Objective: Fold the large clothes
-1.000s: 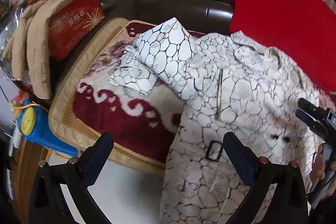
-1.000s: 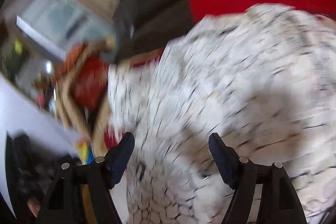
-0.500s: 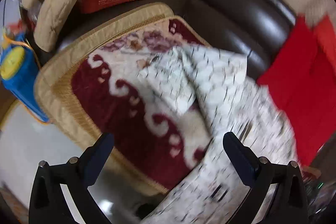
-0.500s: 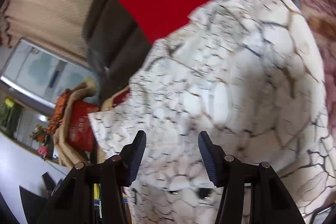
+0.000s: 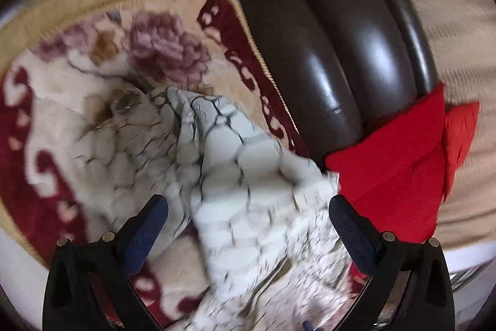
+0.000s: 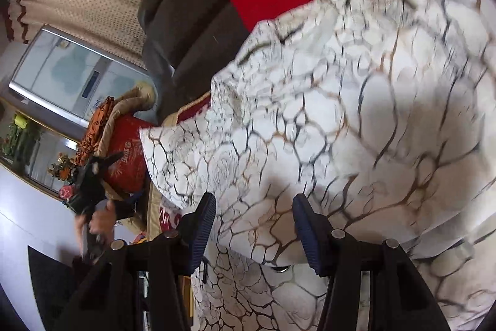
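Note:
A large white garment with a dark crackle print (image 5: 241, 176) lies spread over a red and cream floral blanket (image 5: 62, 120) on a dark brown sofa. My left gripper (image 5: 248, 222) is open and hovers just above a sleeve end of it. In the right wrist view the same garment (image 6: 356, 114) fills most of the frame, bunched and folded over. My right gripper (image 6: 254, 225) is open, with a fold edge of the cloth lying between its blue pads (image 6: 203, 225). The left gripper (image 6: 93, 194), held in a hand, shows at the far left.
The brown leather sofa back (image 5: 356, 51) rises behind the blanket. A red cushion (image 5: 403, 163) leans on it at the right. A red box under a beige quilt (image 6: 127, 157) sits on the sofa's far end, near a grey appliance (image 6: 71, 76).
The left gripper has swung up and forward over the sleeve. The right gripper's jaws have narrowed since a second ago and it has moved in close over the bunched cloth.

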Demonstrator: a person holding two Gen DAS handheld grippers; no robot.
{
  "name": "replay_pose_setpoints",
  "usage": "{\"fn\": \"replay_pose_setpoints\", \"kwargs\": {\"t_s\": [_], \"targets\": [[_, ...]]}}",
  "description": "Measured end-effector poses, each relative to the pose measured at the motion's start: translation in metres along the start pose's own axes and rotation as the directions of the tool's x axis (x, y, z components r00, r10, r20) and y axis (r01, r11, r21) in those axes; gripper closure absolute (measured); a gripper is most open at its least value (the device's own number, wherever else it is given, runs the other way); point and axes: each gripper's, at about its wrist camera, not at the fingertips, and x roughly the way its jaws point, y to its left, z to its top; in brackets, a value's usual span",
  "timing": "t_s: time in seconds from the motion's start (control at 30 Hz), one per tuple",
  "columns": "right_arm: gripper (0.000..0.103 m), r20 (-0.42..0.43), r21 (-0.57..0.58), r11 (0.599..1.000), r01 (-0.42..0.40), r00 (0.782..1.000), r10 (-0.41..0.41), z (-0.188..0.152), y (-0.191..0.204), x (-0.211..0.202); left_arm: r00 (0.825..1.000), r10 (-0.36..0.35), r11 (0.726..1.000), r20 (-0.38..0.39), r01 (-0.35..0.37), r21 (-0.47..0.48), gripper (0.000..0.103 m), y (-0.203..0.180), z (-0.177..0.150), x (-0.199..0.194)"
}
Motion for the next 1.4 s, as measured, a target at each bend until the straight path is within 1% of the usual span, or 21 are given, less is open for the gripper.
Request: {"fn": "replay_pose_setpoints", "kwargs": {"t_s": [0.13, 0.2, 0.23, 0.27, 0.37, 0.47, 0.57, 0.63, 0.67, 0.73, 0.8, 0.87, 0.9, 0.97, 1.03, 1.07, 1.13, 1.2, 1.23, 1.3, 1.4], "targets": [[0.047, 0.045, -0.028, 0.999, 0.016, 0.999, -0.015, 0.012, 0.003, -0.016, 0.996, -0.062, 0.994, -0.061, 0.056, -0.098, 0.007, 0.009, 0.018, 0.030], [0.047, 0.055, -0.036, 0.999, 0.024, 0.998, -0.022, 0.013, 0.002, -0.022, 0.993, -0.073, 0.993, -0.090, 0.064, -0.103, 0.053, 0.006, 0.021, 0.041], [0.047, 0.062, -0.041, 0.999, 0.035, 0.998, -0.032, 0.014, 0.002, -0.026, 0.990, -0.081, 0.992, -0.113, 0.069, -0.102, 0.086, 0.002, 0.022, 0.046], [0.047, 0.069, -0.044, 0.998, 0.043, 0.997, -0.040, 0.014, 0.001, -0.029, 0.990, -0.074, 0.994, -0.124, 0.063, -0.093, 0.096, -0.001, 0.021, 0.049], [0.047, 0.097, -0.048, 0.997, 0.062, 0.994, -0.058, 0.015, -0.004, -0.044, 0.998, 0.021, 0.999, -0.056, -0.018, 0.047, 0.096, -0.031, 0.015, 0.040], [0.047, 0.138, -0.052, 0.995, 0.084, 0.988, -0.076, 0.018, -0.008, -0.061, 0.999, 0.034, 0.960, 0.032, -0.041, 0.278, 0.097, -0.085, -0.011, 0.016], [0.047, 0.186, -0.049, 0.994, 0.101, 0.978, -0.091, 0.021, -0.013, -0.082, 0.993, 0.058, 0.825, 0.100, -0.104, 0.555, 0.097, -0.157, -0.062, -0.002], [0.047, 0.214, -0.033, 0.994, 0.103, 0.972, -0.093, 0.023, -0.018, -0.096, 0.993, 0.057, 0.706, 0.105, -0.114, 0.699, 0.097, -0.198, -0.108, -0.008], [0.047, 0.227, -0.025, 0.994, 0.103, 0.969, -0.095, 0.025, -0.021, -0.102, 0.994, 0.059, 0.607, 0.092, -0.109, 0.787, 0.097, -0.225, -0.149, -0.005], [0.047, 0.259, 0.003, 0.994, 0.109, 0.960, -0.106, 0.027, -0.028, -0.116, 0.996, 0.073, 0.487, 0.056, -0.085, 0.869, 0.096, -0.248, -0.200, 0.005], [0.047, 0.284, 0.026, 0.994, 0.108, 0.952, -0.111, 0.030, -0.035, -0.128, 0.992, 0.125, 0.321, -0.007, -0.034, 0.946, 0.086, -0.258, -0.274, 0.028], [0.047, 0.310, 0.047, 0.992, 0.115, 0.943, -0.124, 0.033, -0.042, -0.144, 0.979, 0.192, 0.238, -0.072, 0.025, 0.971, 0.044, -0.245, -0.320, 0.049], [0.047, 0.323, 0.061, 0.992, 0.114, 0.938, -0.127, 0.033, -0.045, -0.152, 0.970, 0.234, 0.194, -0.071, 0.025, 0.981, 0.040, -0.230, -0.342, 0.060], [0.046, 0.339, 0.079, 0.991, 0.105, 0.932, -0.125, 0.034, -0.050, -0.164, 0.955, 0.290, 0.168, -0.054, 0.005, 0.986, 0.040, -0.202, -0.357, 0.072], [0.039, 0.344, 0.092, 0.988, 0.122, 0.927, -0.146, 0.035, -0.055, -0.173, 0.950, 0.307, 0.220, -0.058, -0.011, 0.975, 0.040, -0.182, -0.350, 0.068], [0.038, 0.341, 0.094, 0.987, 0.129, 0.928, -0.153, 0.034, -0.056, -0.173, 0.953, 0.291, 0.283, -0.078, -0.008, 0.959, 0.040, -0.171, -0.336, 0.058], [0.038, 0.322, 0.093, 0.987, 0.128, 0.935, -0.151, 0.034, -0.059, -0.171, 0.966, 0.246, 0.358, -0.084, -0.009, 0.934, 0.038, -0.165, -0.314, 0.039], [0.038, 0.304, 0.098, 0.987, 0.126, 0.941, -0.150, 0.031, -0.060, -0.164, 0.983, 0.172, 0.491, -0.055, -0.037, 0.870, 0.029, -0.164, -0.268, 0.013], [0.038, 0.294, 0.102, 0.988, 0.118, 0.945, -0.144, 0.028, -0.060, -0.159, 0.987, 0.153, 0.533, -0.052, -0.038, 0.845, 0.025, -0.163, -0.253, 0.010], [0.038, 0.267, 0.104, 0.989, 0.104, 0.955, -0.128, 0.025, -0.057, -0.146, 0.995, 0.075, 0.687, -0.064, -0.005, 0.726, 0.024, -0.162, -0.199, 0.005], [0.038, 0.231, 0.072, 0.992, 0.107, 0.965, -0.121, 0.021, -0.047, -0.130, 0.991, 0.009, 0.803, -0.130, 0.070, 0.591, 0.023, -0.161, -0.165, 0.025]]}}
